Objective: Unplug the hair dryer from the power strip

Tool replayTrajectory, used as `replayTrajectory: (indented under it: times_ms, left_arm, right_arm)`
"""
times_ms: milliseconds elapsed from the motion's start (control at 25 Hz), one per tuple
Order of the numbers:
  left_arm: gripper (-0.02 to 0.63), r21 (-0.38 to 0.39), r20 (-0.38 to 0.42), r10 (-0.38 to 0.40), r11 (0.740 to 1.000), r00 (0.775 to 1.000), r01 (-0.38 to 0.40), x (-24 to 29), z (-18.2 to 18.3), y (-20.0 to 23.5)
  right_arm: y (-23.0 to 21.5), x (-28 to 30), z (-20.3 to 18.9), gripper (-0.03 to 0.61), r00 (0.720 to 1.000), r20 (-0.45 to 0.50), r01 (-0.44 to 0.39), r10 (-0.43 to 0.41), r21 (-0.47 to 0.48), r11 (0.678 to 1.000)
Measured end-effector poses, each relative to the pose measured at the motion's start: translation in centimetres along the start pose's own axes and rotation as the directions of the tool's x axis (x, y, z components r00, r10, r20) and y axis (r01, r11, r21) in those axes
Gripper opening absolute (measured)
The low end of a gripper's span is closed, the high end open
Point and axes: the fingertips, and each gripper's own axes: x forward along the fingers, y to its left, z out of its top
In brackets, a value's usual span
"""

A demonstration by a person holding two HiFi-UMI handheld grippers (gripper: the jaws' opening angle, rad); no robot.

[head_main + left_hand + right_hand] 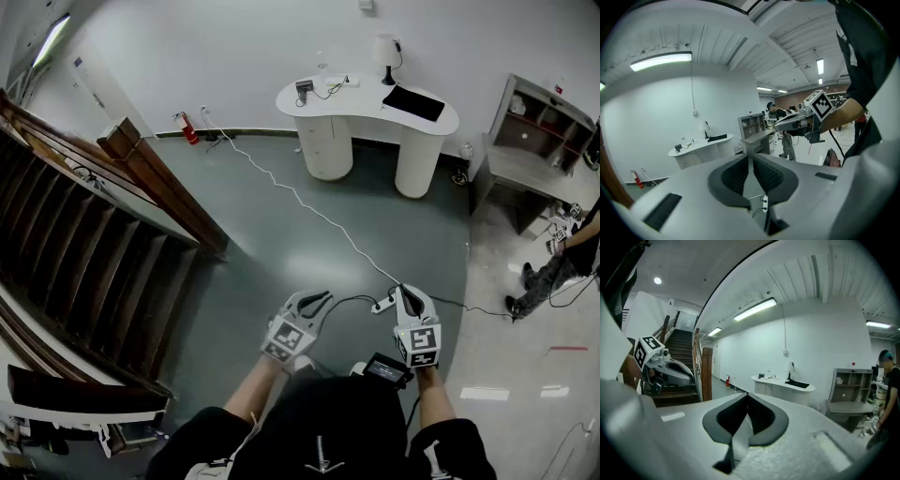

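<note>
okay, both my grippers are up in front of me and both are closed on nothing: my left gripper (pixel 750 156) has its dark ribbed pads (pixel 735 177) meeting at the tips, and my right gripper (pixel 747 394) has its smoother dark pads pinched together too, with matte grey shells around them. the power strip (pixel 382 305) is a short white plastic bar lying flat on the floor (pixel 281 244), showing between my two grippers and nearer the right one, touched by neither. a thin white cord (pixel 298 197) wiggles from it across the floor to the far wall, and a thinner dark cable (pixel 473 308) trails off to the right; i can't pick out the hair dryer itself. the floor is smooth grey-green with a soft sheen. there's plenty of open floor ahead, all the way from the strip to the rounded white desk (pixel 370 101) at the wall. on my left a dark wooden staircase (pixel 84 234) with a chunky post hems that side in. on my right a boxy grey shelf unit (pixel 520 169) and a person (pixel 562 267) at the picture's edge, near the cable's far end, narrow that side.
</note>
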Motion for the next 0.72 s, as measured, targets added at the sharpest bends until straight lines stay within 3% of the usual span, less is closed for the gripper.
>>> replayTrajectory:
  times_ms: [200,440,720]
  left_arm:
    - [0.038,-0.029,-0.013,0.021,0.999,1.000,-0.021,0.6,0.1,-0.2]
    - [0.038,-0.067,-0.023,0.038,0.997,0.999,-0.039,1.7,-0.4,-0.8]
    - [0.038,-0.103,-0.038,0.095,0.990,0.995,-0.098,1.5,0.0,-0.5]
  right_arm:
    - [-0.5,-0.7,-0.1,0.005,1.000,0.020,-0.015,0.014,0.055,0.998]
    - [-0.9,-0.3,-0.3,0.005,0.999,-0.004,-0.044,0.044,0.026,0.999]
    - [0.4,1.1,-1.5,0.006,0.978,-0.096,-0.181,0.184,0.036,0.983]
